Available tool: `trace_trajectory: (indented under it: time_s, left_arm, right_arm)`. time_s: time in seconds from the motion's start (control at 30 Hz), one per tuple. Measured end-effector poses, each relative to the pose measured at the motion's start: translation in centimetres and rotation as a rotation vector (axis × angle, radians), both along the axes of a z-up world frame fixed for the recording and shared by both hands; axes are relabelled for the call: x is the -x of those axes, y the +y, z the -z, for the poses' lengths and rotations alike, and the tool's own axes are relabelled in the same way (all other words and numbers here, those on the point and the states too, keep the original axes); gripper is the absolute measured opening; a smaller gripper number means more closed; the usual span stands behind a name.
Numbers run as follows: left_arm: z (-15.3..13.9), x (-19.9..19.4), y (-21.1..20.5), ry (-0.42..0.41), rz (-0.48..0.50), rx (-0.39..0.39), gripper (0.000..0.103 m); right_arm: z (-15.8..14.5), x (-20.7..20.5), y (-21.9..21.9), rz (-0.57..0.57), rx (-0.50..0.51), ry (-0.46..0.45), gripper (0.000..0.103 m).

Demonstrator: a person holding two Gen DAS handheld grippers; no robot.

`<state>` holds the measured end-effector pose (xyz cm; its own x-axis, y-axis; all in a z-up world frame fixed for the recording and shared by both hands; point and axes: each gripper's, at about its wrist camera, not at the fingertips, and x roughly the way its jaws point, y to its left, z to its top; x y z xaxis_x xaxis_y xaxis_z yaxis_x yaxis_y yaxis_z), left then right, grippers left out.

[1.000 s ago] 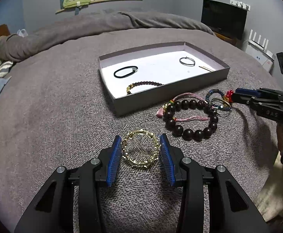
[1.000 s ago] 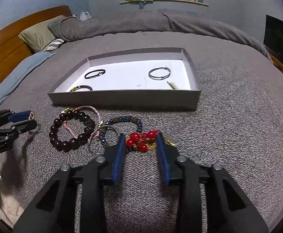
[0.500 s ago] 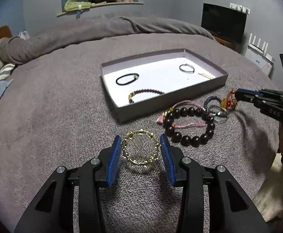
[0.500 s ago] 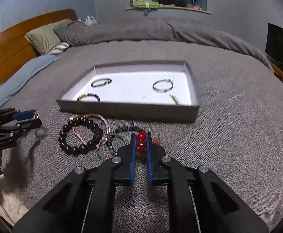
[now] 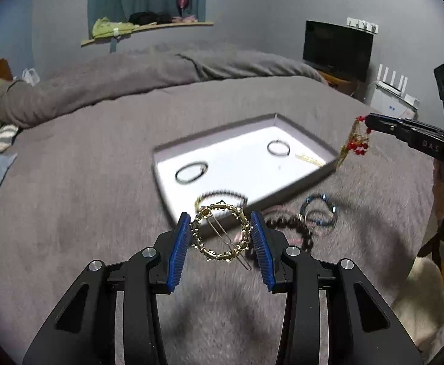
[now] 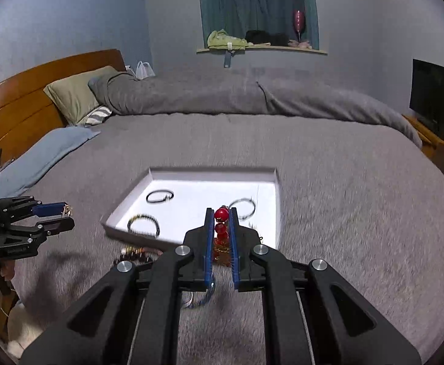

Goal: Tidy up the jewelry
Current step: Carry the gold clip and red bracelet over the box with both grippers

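My left gripper [image 5: 221, 234] is shut on a round gold hair clip [image 5: 220, 233] and holds it above the bed, just short of the grey tray [image 5: 161, 164]. My right gripper [image 6: 222, 217] is shut on a red-bead and gold ornament [image 6: 221, 214], lifted above the tray's near right corner; it also shows in the left wrist view [image 5: 355, 140]. The white-lined tray [image 6: 278, 182] holds a black ring [image 6: 159, 196], a dark bead bracelet [image 6: 143, 224], a silver ring [image 6: 242, 208] and a small gold pin [image 5: 310, 159].
A large dark bead bracelet [image 5: 291, 228], a pink cord and a blue bead bracelet [image 5: 319, 210] lie on the grey blanket [image 6: 343, 213] in front of the tray. Pillows [image 6: 75, 97] and a wooden headboard stand at the left, a TV [image 5: 337, 48] at the right.
Both grippers have risen off the blanket with their pieces and moved toward the tray. The right gripper closed on the red-bead ornament and lifted it from the pile.
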<state>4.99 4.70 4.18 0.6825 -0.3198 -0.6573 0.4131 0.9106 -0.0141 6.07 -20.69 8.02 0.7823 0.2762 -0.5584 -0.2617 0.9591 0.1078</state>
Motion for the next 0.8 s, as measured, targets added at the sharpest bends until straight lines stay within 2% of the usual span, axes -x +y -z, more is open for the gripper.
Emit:
trace_trajectory:
  time_s: [0.17,0.37,0.5,0.67,0.8]
  left_arm:
    - [-0.7,-4.0,-2.1,0.012,0.049,0.019,0.043]
    - [0.4,-9.0,-5.2,0.030,0.073,-0.009,0.043]
    - [2.1,-12.7,-7.0,0.079,0.072,-0.026,0.043]
    - [4.7,-16.0,-8.5,0.135,0.045,-0.087,0.043]
    - [6.2,-18.0,-8.6,0.199,0.017,-0.074,0.043]
  right_arm:
    - [0.1,-4.3,0.0,-0.007,-0.030,0.040,0.009]
    - [1.0,-9.9,0.8,0.017,0.021,0.065,0.009]
    - [1.9,-13.7,0.6,0.042,0.025,0.095,0.009]
    - [3.7,-17.5,0.6,0.053,0.032,0.152,0.009]
    - [5.6,-19.6,0.5,0.072,0.044,0.211,0.009]
